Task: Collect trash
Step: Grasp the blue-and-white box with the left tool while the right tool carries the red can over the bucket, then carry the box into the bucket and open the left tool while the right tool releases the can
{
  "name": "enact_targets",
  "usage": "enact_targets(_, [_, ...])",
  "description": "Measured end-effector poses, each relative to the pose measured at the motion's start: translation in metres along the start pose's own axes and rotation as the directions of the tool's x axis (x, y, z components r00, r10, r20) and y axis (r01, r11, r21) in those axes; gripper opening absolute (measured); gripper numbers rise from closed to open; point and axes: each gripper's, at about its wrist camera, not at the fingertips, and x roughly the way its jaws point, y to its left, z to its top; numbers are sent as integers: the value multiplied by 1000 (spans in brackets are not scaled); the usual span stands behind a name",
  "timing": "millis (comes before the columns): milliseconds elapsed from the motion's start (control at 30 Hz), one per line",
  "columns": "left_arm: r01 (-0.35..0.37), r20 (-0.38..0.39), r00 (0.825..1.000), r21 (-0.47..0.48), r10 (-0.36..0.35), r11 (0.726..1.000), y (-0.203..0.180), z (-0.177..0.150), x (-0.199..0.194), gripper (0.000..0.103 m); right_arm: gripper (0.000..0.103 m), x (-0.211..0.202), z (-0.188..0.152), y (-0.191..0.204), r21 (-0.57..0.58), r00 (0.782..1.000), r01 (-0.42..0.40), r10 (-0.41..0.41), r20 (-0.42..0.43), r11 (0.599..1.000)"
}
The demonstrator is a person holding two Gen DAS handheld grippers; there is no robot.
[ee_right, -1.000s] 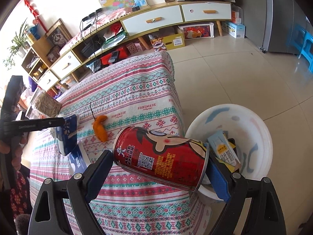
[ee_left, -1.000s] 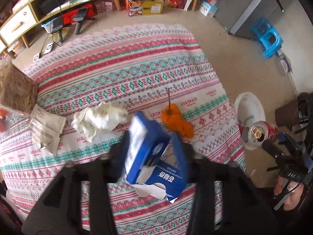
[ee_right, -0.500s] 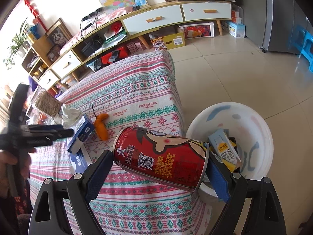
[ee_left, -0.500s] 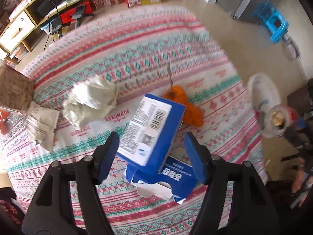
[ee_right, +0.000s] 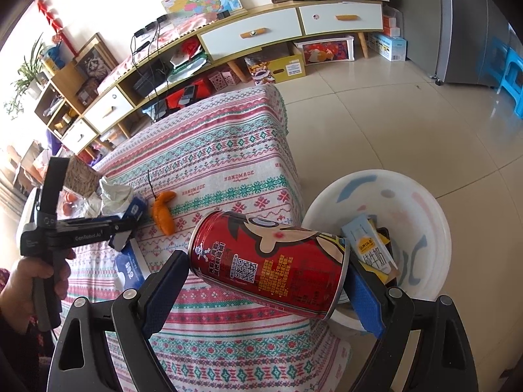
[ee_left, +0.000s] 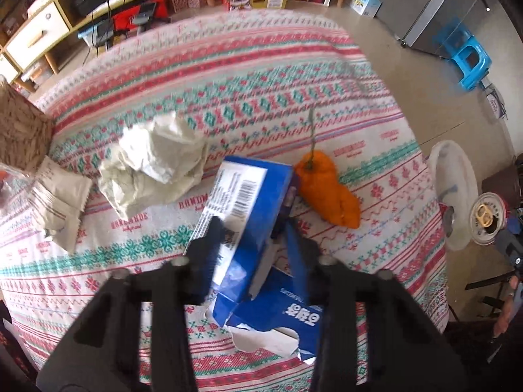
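**Two pieces in hand, the table only partly cleared**

Our left gripper [ee_left: 253, 240] has just been closing, and its jaws now pinch the raised flap of the torn blue carton [ee_left: 248, 202], which lies on the patterned tablecloth [ee_left: 228, 75] just on our side of the orange peel [ee_left: 330, 189]. The picture is smeared there, so we think the pads are biting the cardboard, but we would not swear to how firm the grip is. The lower half of the carton rests on the cloth under the jaws.

Our right gripper [ee_right: 266, 274] stands wide, its blue pads clamped end to end on the red can [ee_right: 271, 261], which hangs tilted beside the white basin [ee_right: 421, 202] on the floor, past the table edge from the peel.

As for progress: the basin already holds a milk carton [ee_right: 372, 248] and some darker scraps, so part of the collecting is done. The can is held beside the basin but not yet dropped in. The blue carton is only being taken hold of. On the cloth, untouched, lie the orange peel itself, the crumpled white paper [ee_left: 153, 163] on the far side of the carton from it, and a small white sachet [ee_left: 57, 202] beyond that paper. By our judgement, more than half remains.
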Motion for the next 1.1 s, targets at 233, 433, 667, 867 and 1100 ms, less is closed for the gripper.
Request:
enact_targets(233, [-27,14,1000,54,26,998,-11,-2,-16,3,92,-7,0,-5,16,1000,5,-5,19,1000])
enact_targets(433, [-59,36,998,58,57,997,-15,0,-16,70,92,-12,0,-7,25,1000,4,-5,27,1000])
enact_targets(667, [-25,9,1000,23,25,999,1,4,6,83,92,-8,-2,-11,26,1000,20,-20,14,999])
enact_targets(867, [32,-26,999,-2,-32,999,10,-6,23,69,92,-6,-1,-16,28,999,32,-32,7,999])
enact_targets(1100, [113,87,991,-84,-106,990,21,-15,-3,63,92,-7,3,-23,35,999,30,-30,9,999])
